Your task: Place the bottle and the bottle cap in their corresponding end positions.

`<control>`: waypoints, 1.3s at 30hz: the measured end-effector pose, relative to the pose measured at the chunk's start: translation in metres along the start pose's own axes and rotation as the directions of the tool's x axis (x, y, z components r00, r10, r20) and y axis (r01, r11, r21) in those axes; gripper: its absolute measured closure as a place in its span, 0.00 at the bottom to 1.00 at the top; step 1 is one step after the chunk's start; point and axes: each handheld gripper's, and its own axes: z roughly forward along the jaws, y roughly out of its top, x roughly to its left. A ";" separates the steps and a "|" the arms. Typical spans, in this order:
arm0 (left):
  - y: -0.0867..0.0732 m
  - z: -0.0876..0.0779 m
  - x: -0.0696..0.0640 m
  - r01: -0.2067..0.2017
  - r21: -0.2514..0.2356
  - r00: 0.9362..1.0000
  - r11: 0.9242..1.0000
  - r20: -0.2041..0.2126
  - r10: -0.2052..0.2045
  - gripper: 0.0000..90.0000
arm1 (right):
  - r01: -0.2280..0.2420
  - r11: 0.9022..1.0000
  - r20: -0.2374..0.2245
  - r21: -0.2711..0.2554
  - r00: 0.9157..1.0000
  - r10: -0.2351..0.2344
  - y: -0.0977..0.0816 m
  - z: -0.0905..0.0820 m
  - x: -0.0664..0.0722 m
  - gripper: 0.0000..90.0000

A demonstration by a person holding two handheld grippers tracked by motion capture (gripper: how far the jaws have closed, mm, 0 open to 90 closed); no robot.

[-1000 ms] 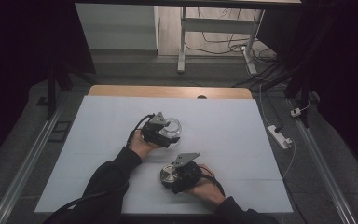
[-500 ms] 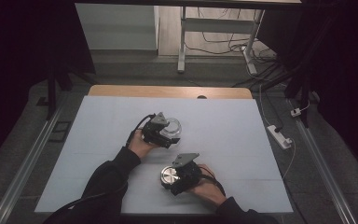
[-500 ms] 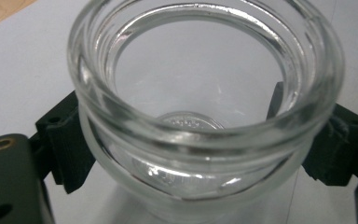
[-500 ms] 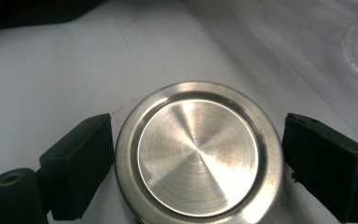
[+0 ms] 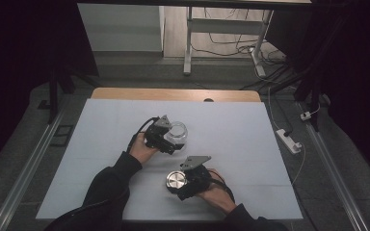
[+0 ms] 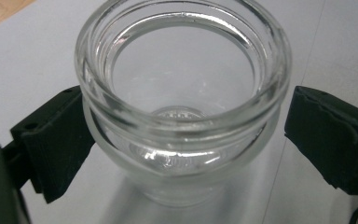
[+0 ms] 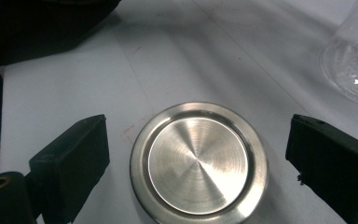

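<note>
On the white surface (image 5: pixel 101 159), a clear glass jar (image 6: pixel 182 93) is standing upright and lidless near the middle; the left gripper (image 6: pixel 182 154) is spreading wide around it, one pad touching the jar's side, the other standing just clear; nearer the person, a round steel lid (image 7: pixel 198 163) is lying flat; the right gripper (image 7: pixel 200 154) is bracketing it, jaws wide, apart from its rim.

White-topped table (image 5: pixel 101 144) (wood strip at far edge) w/ glass jar (image 5: pixel 177 132) & metal lid (image 5: pixel 175 182) near, apart
</note>
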 end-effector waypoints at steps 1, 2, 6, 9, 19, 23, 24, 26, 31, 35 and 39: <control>0.000 -0.001 0.000 0.006 0.001 1.000 1.000 0.004 -0.006 0.03 | -0.002 1.000 0.001 -0.003 1.000 0.002 0.000 -0.001 0.000 0.07; 0.000 -0.001 0.000 0.010 0.000 1.000 1.000 0.003 -0.010 0.03 | -0.006 1.000 0.000 -0.006 1.000 0.006 0.000 -0.002 0.000 0.07; -0.001 -0.005 -0.001 0.023 0.000 1.000 1.000 0.006 -0.023 0.02 | 0.001 1.000 0.008 -0.010 1.000 -0.001 0.001 -0.006 0.000 0.06; -0.003 -0.009 -0.003 0.034 -0.005 0.999 0.999 0.007 -0.034 0.01 | 0.014 1.000 0.014 -0.011 1.000 -0.014 0.002 -0.009 0.000 0.06; -0.010 -0.023 -0.011 0.048 -0.010 0.999 0.999 0.020 -0.048 0.00 | 0.006 0.999 0.010 -0.032 1.000 -0.006 0.002 -0.018 -0.003 0.06; -0.015 -0.028 -0.016 0.048 -0.009 0.998 0.999 0.030 -0.047 0.00 | -0.001 0.999 0.005 -0.033 1.000 0.001 0.002 -0.021 -0.004 0.06; -0.016 -0.029 -0.017 0.047 -0.009 0.998 0.999 0.034 -0.047 0.00 | -0.004 0.999 0.003 -0.032 1.000 0.004 0.002 -0.022 -0.004 0.06; -0.018 -0.031 -0.021 0.043 -0.003 0.998 0.999 0.038 -0.043 0.00 | -0.003 0.999 0.003 -0.037 1.000 0.003 0.002 -0.023 -0.004 0.06; -0.021 -0.035 -0.030 0.040 -0.003 0.997 0.999 0.066 -0.040 0.00 | -0.014 0.999 0.000 -0.043 1.000 0.014 0.003 -0.028 -0.005 0.05; -0.022 -0.040 -0.037 0.040 -0.010 0.993 0.999 0.111 -0.039 0.00 | -0.032 0.998 0.001 -0.049 0.999 0.033 0.004 -0.033 -0.007 0.03; -0.024 -0.045 -0.044 0.036 -0.016 0.991 0.999 0.127 -0.034 0.00 | -0.041 0.998 0.015 -0.055 0.999 0.042 0.004 -0.037 -0.009 0.01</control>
